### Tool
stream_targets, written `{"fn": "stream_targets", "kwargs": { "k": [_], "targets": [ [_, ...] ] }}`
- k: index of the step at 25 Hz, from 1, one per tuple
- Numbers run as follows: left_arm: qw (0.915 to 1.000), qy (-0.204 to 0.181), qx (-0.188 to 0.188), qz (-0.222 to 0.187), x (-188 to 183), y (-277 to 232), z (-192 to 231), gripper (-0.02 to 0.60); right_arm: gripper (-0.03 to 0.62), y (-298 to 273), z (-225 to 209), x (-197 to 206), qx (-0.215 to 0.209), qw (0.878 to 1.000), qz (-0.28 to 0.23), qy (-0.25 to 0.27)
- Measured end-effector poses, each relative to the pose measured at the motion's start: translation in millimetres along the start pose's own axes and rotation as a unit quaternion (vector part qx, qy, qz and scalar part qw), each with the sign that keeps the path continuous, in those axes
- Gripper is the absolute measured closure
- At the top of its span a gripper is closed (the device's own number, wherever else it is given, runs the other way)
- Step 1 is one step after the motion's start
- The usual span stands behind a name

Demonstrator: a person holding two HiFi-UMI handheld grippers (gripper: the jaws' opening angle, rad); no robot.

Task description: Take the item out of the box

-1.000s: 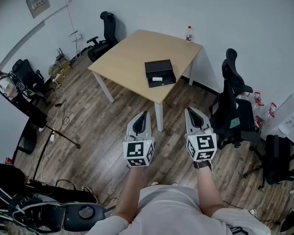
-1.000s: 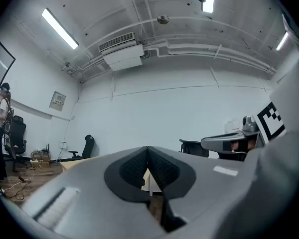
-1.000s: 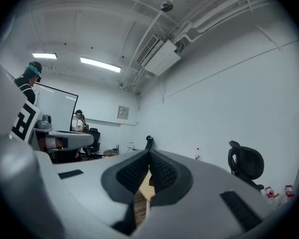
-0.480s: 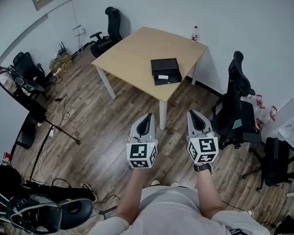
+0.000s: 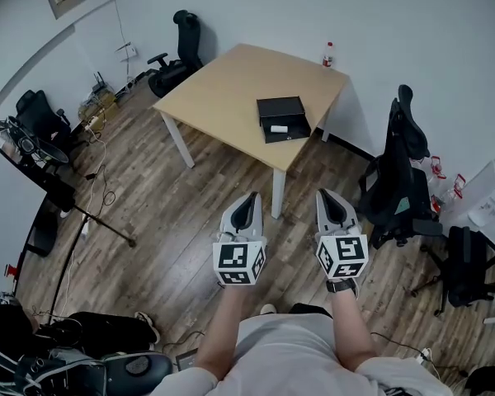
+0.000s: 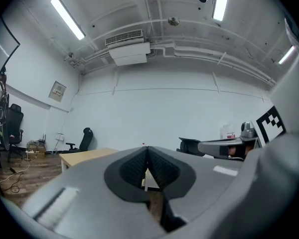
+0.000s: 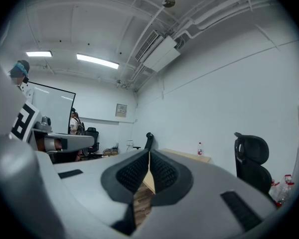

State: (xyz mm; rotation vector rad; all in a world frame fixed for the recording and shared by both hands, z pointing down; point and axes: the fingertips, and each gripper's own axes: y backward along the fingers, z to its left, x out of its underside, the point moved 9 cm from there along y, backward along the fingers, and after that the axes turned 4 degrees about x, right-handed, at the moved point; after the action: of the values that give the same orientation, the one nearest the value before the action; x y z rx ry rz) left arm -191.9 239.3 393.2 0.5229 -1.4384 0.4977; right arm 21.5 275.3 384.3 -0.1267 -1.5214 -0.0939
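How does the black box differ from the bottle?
The black box is low and flat; the bottle is pale, slim and upright. The box lies toward the near corner of the table; the bottle stands at a corner by the wall. Both rest on it.

A flat black box (image 5: 282, 118) lies open near the wooden table's (image 5: 231, 89) edge, a small white item (image 5: 277, 128) inside.

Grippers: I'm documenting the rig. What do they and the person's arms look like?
The left gripper and right gripper are light grey tapered shells with black ribbed pads; each carries a white cube with black square markers. White short-sleeved shirt; dark band on the right wrist.
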Motion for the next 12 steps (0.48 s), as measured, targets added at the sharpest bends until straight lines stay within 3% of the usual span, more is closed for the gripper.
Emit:
{"fn": "stream_targets", "kwargs": {
  "k": [6,12],
  "targets": [
    [0.9999,0.007,0.013,0.006,10,4,9,0.572,0.580,-2,19,13,0.001,1.000,0.015,-0.002],
    [0.9997,0.014,0.008,0.016,23,-18,22,0.572,0.580,-25,11,24,0.003,1.000,0.023,-0.004]
  ]
}}
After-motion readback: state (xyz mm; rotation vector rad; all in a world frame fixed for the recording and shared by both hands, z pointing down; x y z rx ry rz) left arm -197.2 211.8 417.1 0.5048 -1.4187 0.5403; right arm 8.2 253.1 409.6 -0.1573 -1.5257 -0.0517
